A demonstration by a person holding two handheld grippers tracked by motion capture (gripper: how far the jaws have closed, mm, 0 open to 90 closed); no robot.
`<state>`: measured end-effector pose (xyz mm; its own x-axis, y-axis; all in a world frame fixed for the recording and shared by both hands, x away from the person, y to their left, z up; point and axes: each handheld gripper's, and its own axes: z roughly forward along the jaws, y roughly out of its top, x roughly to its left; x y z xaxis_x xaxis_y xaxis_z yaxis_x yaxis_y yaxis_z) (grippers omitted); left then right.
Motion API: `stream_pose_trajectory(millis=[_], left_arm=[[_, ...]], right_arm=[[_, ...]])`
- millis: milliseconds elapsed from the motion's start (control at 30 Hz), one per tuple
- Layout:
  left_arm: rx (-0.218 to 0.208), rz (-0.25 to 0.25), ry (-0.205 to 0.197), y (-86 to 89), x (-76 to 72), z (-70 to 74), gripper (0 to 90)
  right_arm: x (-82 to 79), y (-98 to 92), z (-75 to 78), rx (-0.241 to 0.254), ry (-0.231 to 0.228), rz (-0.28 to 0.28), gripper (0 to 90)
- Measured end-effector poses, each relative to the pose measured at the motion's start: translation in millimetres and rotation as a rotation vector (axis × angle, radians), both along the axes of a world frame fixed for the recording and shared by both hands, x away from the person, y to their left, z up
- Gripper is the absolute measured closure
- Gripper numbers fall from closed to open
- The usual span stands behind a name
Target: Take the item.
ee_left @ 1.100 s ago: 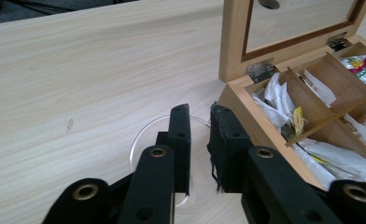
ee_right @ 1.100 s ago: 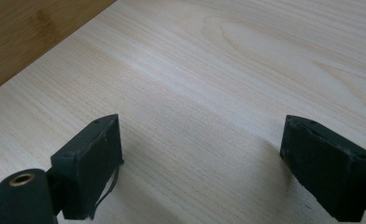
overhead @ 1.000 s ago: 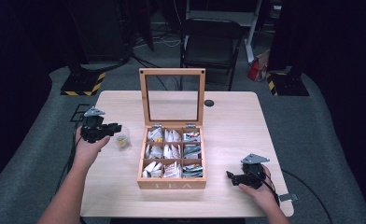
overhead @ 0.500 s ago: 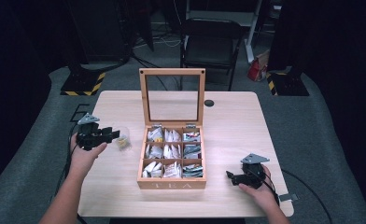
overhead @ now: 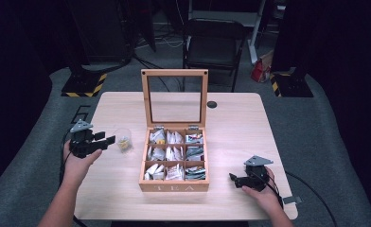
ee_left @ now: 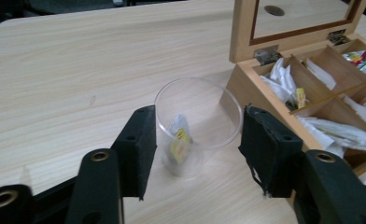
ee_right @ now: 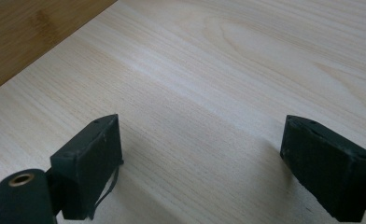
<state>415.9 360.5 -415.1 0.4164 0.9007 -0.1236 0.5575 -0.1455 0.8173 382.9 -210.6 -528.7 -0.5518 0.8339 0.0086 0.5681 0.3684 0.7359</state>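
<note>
The left gripper (ee_left: 195, 154) sits near the table's left edge, its jaws about half open and just now widening, with the clear plastic cup (ee_left: 197, 126) standing upright between them. Neither pad appears to press the wall; the left pad is close against it, while the right one stands slightly off. The cup looks light, thin and easily crushed or tipped, so a gentle hold low on its wall, away from the flexible rim, seems safest. A tea bag (ee_left: 179, 144) with a yellow tag lies inside at the bottom. Just beyond the cup is the open wooden tea box (ee_left: 246, 88) at the table's middle, its compartments holding sachets. By the near right corner, the right gripper (ee_right: 202, 158) rests with jaws wide apart on bare table (ee_right: 228, 70), holding nothing.
</note>
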Motion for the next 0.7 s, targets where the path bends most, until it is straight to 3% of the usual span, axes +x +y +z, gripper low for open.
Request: stream_pose_trajectory(millis=[233, 700], left_arm=[[-0.003, 0.005, -0.006, 4.6, -11.1, -9.6, 37.6], [-0.015, 0.002, 0.023, 1.9, -21.3, -40.0, 36.2]], right_arm=[[0.0, 0.0, 0.1, -0.001, 0.001, 0.0, 11.8], [0.0, 0.0, 0.0, 0.0, 0.0, 0.0, 11.9]])
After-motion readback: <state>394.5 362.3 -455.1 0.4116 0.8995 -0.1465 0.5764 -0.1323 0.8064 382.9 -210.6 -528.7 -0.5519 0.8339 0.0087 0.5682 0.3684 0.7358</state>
